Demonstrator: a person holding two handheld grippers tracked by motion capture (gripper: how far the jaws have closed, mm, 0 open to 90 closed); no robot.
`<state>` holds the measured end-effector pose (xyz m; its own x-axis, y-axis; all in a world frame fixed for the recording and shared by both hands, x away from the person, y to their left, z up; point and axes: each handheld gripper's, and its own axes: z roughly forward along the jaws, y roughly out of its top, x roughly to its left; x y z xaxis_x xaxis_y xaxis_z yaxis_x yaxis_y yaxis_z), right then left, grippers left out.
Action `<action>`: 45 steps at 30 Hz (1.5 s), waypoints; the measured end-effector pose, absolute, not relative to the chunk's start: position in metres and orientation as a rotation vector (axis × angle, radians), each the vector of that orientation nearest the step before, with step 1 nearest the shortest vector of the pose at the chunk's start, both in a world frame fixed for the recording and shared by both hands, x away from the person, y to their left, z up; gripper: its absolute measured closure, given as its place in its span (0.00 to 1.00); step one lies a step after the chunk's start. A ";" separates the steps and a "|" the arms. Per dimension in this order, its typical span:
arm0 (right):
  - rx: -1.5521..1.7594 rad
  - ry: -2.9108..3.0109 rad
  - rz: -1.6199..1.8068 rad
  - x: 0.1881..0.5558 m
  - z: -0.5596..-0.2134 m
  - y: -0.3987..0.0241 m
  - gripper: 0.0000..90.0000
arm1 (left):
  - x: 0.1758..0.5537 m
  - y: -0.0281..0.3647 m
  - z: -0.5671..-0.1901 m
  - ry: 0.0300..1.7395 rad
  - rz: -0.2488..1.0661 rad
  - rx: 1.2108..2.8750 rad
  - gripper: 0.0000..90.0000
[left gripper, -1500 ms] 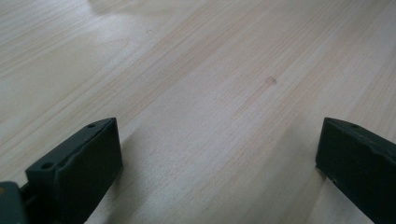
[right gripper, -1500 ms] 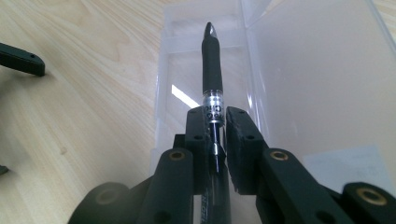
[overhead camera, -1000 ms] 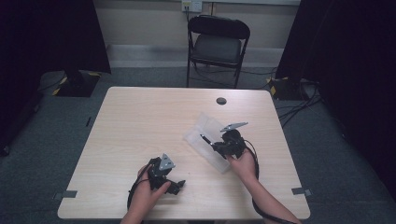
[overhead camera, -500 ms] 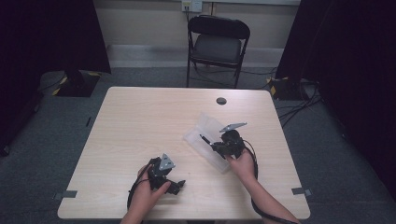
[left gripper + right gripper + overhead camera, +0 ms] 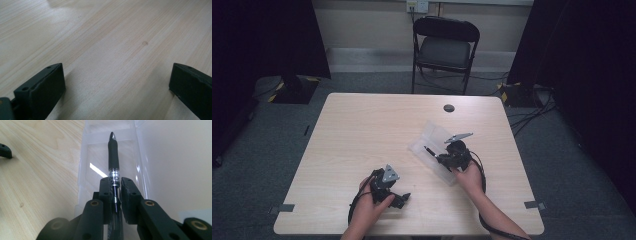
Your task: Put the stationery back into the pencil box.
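Holding black pen with clear barrel (image 5: 113,162) clamped in my right gripper (image 5: 115,187) over clear plastic case (image 5: 432,141), right half of desk; I'd lower level, centred in trough. Left gripper (image 5: 117,82) gapes empty near front edge.

Landmark: clear plastic rectangular case (image 5: 432,150), lying open on the light wooden table (image 5: 362,130), right of table centre. Black pen (image 5: 113,152) held over the case's tray, pointing along its length, clamped between the jaws of the right gripper (image 5: 115,185), which sits at the case's near-right end. Left gripper (image 5: 388,187) rests on the table near-left of the case, well apart, jaws wide. Small round dark disc (image 5: 449,108) lies behind the case. Black folding metal chair (image 5: 445,50) stands farther behind, off the table.
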<state>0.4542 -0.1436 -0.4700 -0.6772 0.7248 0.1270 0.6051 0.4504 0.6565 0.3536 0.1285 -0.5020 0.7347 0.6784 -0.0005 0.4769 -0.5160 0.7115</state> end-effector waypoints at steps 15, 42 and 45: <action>1.161 2.536 1.013 0.455 -0.477 -0.140 0.88 | 0.354 0.129 -0.502 0.866 0.362 2.217 0.00; 1.129 2.524 1.005 0.453 -0.476 -0.141 0.70 | 0.354 0.129 -0.502 0.866 0.362 2.216 0.00; 1.104 2.513 1.011 0.451 -0.473 -0.141 0.62 | 0.354 0.129 -0.502 0.866 0.362 2.217 0.00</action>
<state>0.4509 -0.1407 -0.4730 -0.6950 0.7153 0.0733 0.5669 0.4823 0.6679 0.3536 0.1286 -0.5020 0.7353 0.6778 0.0005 0.4761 -0.5170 0.7114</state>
